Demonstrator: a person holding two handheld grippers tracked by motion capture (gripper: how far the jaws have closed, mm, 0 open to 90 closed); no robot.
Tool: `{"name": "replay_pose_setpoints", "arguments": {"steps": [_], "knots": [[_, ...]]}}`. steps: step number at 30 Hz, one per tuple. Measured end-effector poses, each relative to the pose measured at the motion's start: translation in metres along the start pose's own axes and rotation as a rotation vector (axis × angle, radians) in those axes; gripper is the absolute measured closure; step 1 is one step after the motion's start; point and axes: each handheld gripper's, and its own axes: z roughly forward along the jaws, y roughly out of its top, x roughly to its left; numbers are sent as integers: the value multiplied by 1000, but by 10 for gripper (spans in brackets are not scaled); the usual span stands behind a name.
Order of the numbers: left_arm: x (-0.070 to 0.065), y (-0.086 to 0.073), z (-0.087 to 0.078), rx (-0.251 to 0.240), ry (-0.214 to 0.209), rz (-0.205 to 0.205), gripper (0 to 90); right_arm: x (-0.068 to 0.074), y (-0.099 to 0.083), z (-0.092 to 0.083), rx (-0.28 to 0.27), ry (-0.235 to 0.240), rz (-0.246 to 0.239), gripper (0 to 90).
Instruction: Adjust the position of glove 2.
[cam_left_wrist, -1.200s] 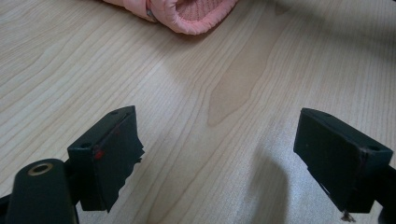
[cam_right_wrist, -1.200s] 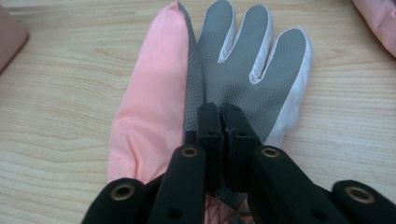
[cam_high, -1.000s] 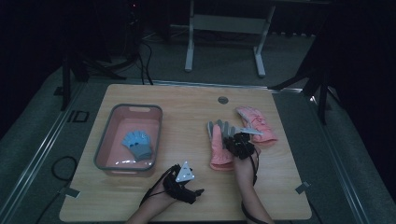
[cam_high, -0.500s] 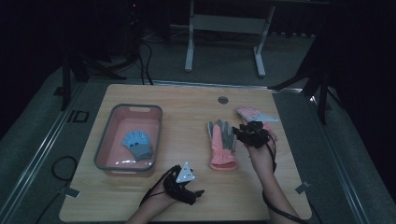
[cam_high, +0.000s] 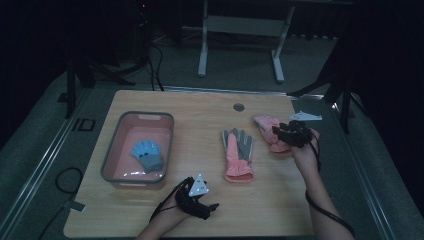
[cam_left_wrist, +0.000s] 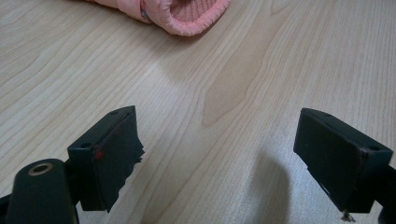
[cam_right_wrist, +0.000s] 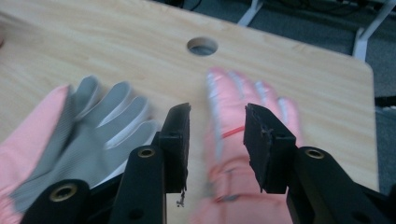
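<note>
Right gripper view: blurred pink glove (cam_right_wrist: 243, 140)

The left gripper (cam_high: 209, 207) is resting low near the table's front edge, its jaws standing wide apart with nothing between them. The right gripper (cam_high: 281, 131) is hovering farther out on an extended forearm, its jaws having just been opening, apparently empty.
</note>
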Motion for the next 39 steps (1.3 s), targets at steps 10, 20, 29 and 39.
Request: {"name": "replay_pose_setpoints", "arguments": {"steps": [10, 20, 29, 39], "knots": [[-4, 0, 1, 10, -2, 32, 145, -38, 1, 37, 63, 15, 37, 616], [-4, 0, 0, 1, -13, 21, 145, -43, -23, 75, 169, 7, 91, 585], [-3, 0, 0, 3, -13, 18, 145, -39, -34, 79, 148, -6, 101, 833], [-2, -1, -1, -17, -23, -8, 145, -20, -9, 39, 143, -74, 143, 877]]}}
